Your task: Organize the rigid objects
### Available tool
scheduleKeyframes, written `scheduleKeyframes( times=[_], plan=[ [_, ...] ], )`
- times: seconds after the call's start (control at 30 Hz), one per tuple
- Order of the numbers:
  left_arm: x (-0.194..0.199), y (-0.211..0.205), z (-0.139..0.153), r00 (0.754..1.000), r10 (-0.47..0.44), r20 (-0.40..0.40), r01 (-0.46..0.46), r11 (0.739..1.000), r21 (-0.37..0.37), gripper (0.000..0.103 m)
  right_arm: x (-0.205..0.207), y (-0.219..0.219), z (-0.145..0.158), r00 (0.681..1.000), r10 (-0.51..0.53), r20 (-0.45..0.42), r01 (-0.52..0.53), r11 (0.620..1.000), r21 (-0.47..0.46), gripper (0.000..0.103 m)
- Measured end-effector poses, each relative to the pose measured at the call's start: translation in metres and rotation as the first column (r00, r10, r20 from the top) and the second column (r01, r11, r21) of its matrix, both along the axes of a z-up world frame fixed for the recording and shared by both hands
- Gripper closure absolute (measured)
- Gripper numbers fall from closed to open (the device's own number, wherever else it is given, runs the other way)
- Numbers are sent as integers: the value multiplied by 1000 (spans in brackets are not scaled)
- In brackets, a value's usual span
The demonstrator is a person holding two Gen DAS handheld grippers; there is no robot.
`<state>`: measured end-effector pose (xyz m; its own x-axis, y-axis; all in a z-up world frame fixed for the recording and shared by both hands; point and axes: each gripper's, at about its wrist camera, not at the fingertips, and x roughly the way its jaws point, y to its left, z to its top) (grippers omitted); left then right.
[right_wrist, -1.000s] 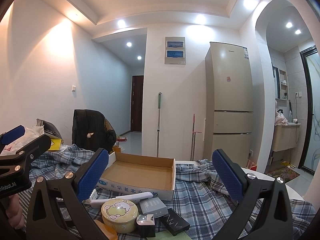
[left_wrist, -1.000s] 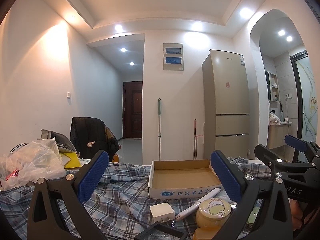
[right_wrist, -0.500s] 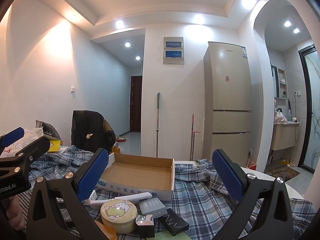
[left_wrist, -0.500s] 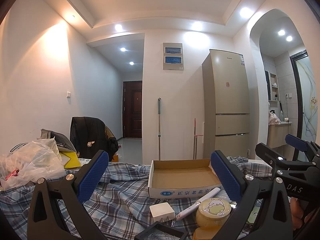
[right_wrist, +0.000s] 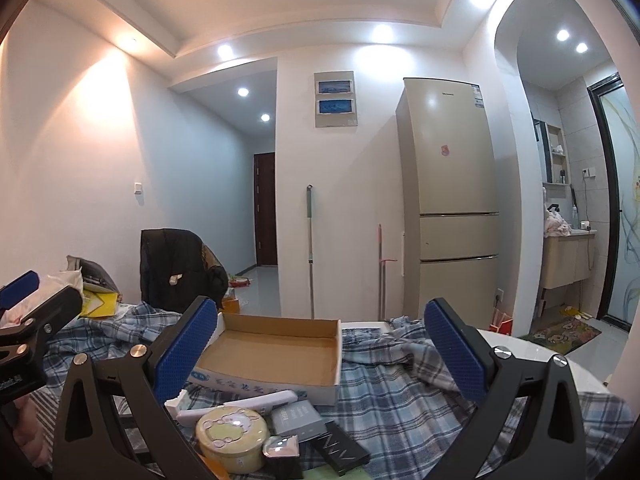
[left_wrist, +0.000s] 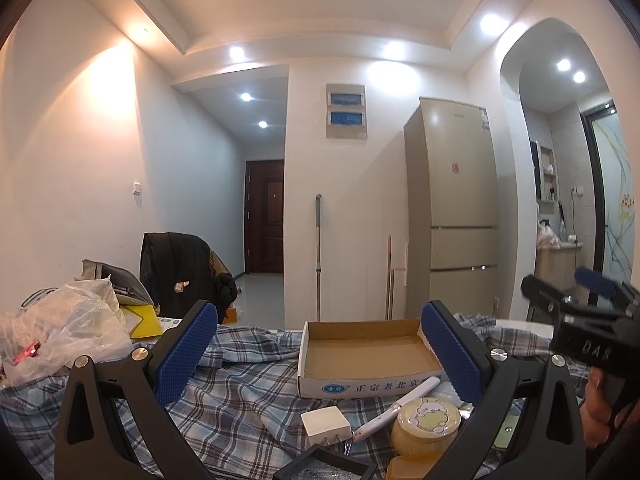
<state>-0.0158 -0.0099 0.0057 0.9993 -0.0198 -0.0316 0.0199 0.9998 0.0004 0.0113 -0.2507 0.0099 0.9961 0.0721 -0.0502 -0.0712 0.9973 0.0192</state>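
Plaid tablecloth (right_wrist: 400,400) clutter unsorted, cardboard tray (right_wrist: 276,348) beyond both spread jaws empty, round tin (right_wrist: 232,438) below them, nothing packed yet

Matt brown corrugated cardboard for the shallow box (left_wrist: 366,354), printed white paper on its front wall; soft woven plaid cloth (left_wrist: 240,396), rumpled, under everything. Textured blue rubbery pads (left_wrist: 186,350) on matt black plastic fingers with bright metal screw heads; glossy smooth lid on the round yellow tin (right_wrist: 232,436), smooth white plastic on the charger block (left_wrist: 325,426) and pen-shaped wand (left_wrist: 396,408). Crinkled translucent plastic bag (left_wrist: 68,328); satin sheen on the champagne fridge (right_wrist: 448,196).
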Motion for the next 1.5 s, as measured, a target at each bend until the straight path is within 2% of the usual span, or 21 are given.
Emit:
scheduleKeyframes(
  times=[0.1,0.23,0.4,0.53,0.63,0.7,0.77,0.8,0.87,0.93,1.03,1.2,1.3,1.37,1.5],
  plan=[
    [5,-1,6,997,3,-73,-3,1000,6,0,3,-9,9,1000,-22,-6,22,1000,0,0],
    [19,7,7,980,-7,-201,0,1000,-31,0,10,-17,16,998,-36,-56,37,999,4,0],
    [39,18,-2,931,30,-363,-48,998,-42,0,16,-12,11,994,-29,-103,24,999,-46,0],
    [52,26,-13,893,-5,-449,-18,999,-47,0,20,-12,9,991,-14,-129,8,999,-49,0],
    [69,26,-21,848,5,-531,-21,1000,-24,0,23,-13,7,988,-23,-151,17,999,-39,0],
    [82,23,-29,800,-10,-600,-21,999,-45,2,26,-13,5,986,-26,-166,20,999,-39,0],
    [97,21,-37,740,-64,-669,-10,994,-106,11,30,-12,1,983,-37,-181,28,998,-50,0],
    [102,19,-41,719,-86,-689,-5,992,-129,12,32,-11,-1,981,-45,-190,34,998,-60,0],
    [111,17,-44,693,-107,-713,-7,988,-155,13,37,-11,-4,976,-55,-210,40,996,-74,0],
    [113,13,-45,696,-106,-710,-8,988,-155,18,41,-12,-6,971,-54,-233,38,996,-76,0],
    [111,2,-45,701,-128,-701,38,989,-142,24,45,-17,-6,964,-60,-260,44,997,-66,0],
    [106,-36,-46,679,-200,-706,185,978,-99,33,51,-26,-4,949,-85,-302,72,996,-56,0],
    [105,-58,-46,665,-218,-714,253,966,-59,35,55,-33,-2,940,-93,-328,80,995,-51,0],
    [108,-70,-45,643,-237,-728,284,957,-61,35,57,-37,-2,932,-95,-351,87,995,-39,0],
    [117,-82,-49,617,-247,-747,287,955,-78,35,62,-43,-4,922,-89,-376,86,996,-24,0]
  ],
)
